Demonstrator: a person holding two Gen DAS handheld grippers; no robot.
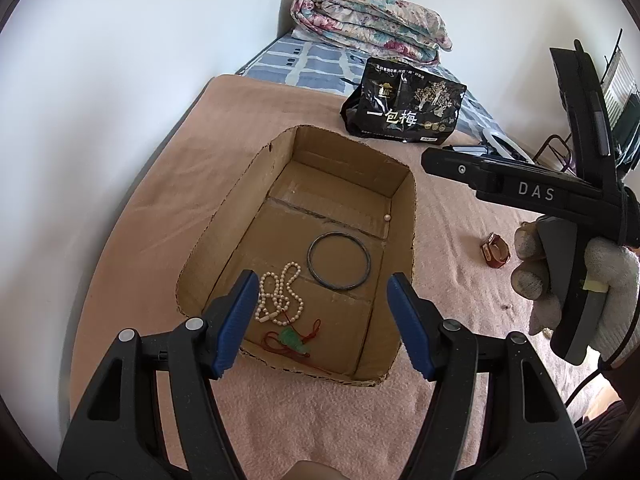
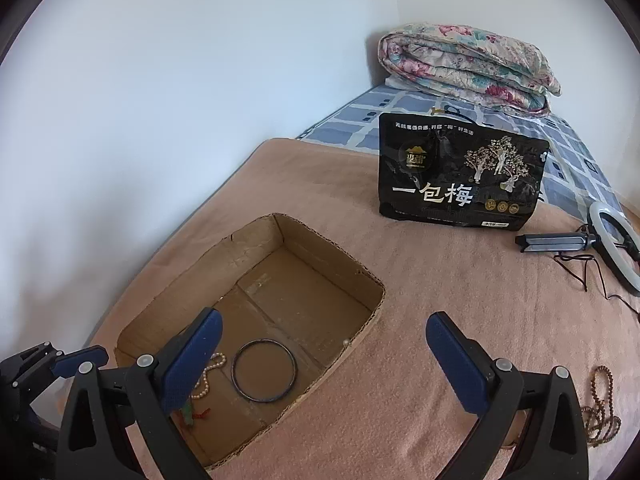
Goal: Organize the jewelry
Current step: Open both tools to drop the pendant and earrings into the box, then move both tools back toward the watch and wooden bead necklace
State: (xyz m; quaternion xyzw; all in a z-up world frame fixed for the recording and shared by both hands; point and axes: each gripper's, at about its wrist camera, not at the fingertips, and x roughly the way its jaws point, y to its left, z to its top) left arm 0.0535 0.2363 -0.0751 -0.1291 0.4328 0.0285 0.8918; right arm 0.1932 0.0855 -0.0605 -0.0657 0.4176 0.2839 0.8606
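A cardboard box (image 1: 224, 240) lies open on a pink blanket. Inside are a dark bangle (image 1: 339, 261), a pearl necklace (image 1: 280, 296), a green pendant on a red cord (image 1: 294, 340) and one loose pearl (image 1: 387, 219). My left gripper (image 1: 325, 284) hangs open above the box's near end, nothing between its pads. My right gripper (image 2: 324, 320) stands wide open and empty over the box's right wall (image 2: 352, 344), with the bangle (image 2: 264, 370) just left of it. On the blanket lie an amber ring (image 1: 496, 250) and a brown bead string (image 2: 600, 404).
A black snack bag (image 2: 460, 176) stands behind the box, with a folded floral quilt (image 2: 468, 68) further back. A ring light with tripod and cable (image 2: 612, 244) lies at the right. A gloved hand (image 1: 600, 276) holds the right tool. A white wall runs along the left.
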